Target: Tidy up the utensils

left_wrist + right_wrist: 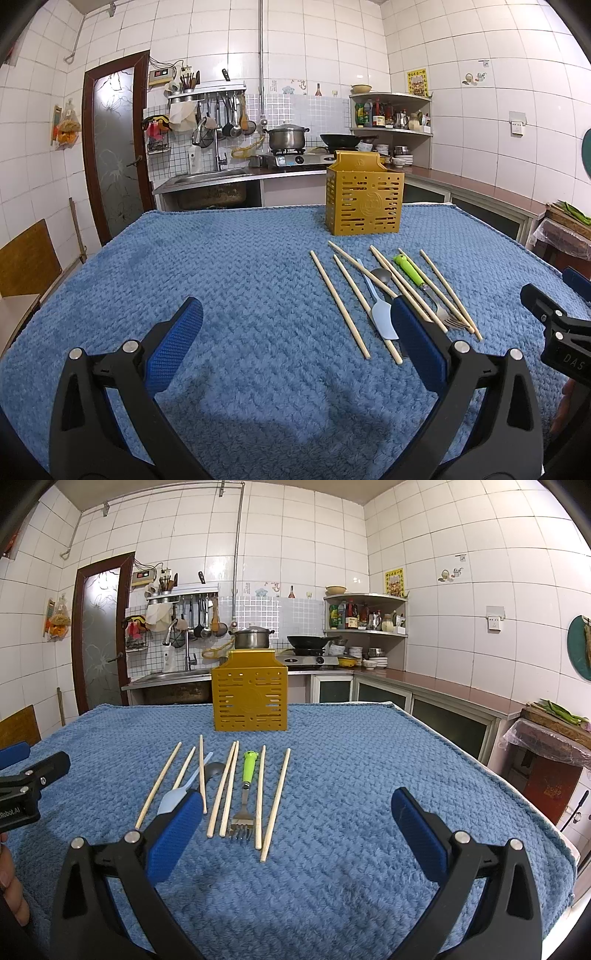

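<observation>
A yellow slotted utensil holder (364, 197) (250, 696) stands upright at the far side of the blue towel. In front of it lie several wooden chopsticks (339, 302) (275, 803), a green-handled fork (424, 286) (246, 790), a light blue spatula (380, 310) (173, 797) and a dark spoon (382, 276) (216, 770). My left gripper (295, 332) is open and empty, left of and nearer than the utensils. My right gripper (299, 819) is open and empty, just nearer than the utensils; it also shows at the right edge of the left wrist view (554, 317).
The blue towel (221, 277) (369, 757) covers the table. Behind are a sink (207, 177), a stove with a pot (286, 136) and a wok (310, 640), and corner shelves. A wooden chair (26, 258) stands left. A counter runs along the right.
</observation>
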`<state>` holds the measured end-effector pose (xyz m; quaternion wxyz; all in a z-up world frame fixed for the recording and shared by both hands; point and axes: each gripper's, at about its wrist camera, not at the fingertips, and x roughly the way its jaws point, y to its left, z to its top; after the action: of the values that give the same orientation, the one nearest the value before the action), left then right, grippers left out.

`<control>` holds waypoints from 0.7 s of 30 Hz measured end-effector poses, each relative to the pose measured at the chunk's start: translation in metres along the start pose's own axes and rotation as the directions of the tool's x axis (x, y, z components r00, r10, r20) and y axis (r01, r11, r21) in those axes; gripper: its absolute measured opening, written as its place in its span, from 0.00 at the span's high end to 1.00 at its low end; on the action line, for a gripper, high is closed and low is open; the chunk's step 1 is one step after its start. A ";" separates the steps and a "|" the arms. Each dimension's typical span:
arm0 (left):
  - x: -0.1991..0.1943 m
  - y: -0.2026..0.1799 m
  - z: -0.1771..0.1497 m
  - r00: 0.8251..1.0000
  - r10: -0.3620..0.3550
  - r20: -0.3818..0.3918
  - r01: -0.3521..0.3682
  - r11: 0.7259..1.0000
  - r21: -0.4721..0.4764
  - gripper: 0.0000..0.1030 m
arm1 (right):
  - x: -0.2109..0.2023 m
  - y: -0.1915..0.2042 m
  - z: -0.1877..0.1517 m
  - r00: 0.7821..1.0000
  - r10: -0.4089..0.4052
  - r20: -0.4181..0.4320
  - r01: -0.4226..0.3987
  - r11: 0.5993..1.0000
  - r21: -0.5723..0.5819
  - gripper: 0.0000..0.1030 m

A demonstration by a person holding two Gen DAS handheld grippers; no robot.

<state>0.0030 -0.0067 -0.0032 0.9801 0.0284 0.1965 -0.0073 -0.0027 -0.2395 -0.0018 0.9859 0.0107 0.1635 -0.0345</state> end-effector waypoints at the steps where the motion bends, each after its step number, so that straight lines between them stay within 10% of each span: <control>1: 0.000 0.000 0.000 1.000 0.001 0.000 -0.001 1.000 0.002 0.05 | 0.000 0.000 0.000 1.000 -0.001 0.000 0.001 1.000 0.001 0.04; 21: 0.039 0.011 0.023 0.981 -0.071 -0.181 0.065 0.997 -0.038 0.05 | 0.023 -0.004 0.025 0.999 0.015 -0.037 -0.015 1.000 -0.011 0.04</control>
<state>0.0483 0.0028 0.0033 0.9575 0.0063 0.2864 -0.0348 0.0269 -0.2461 0.0140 0.9829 0.0069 0.1820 -0.0260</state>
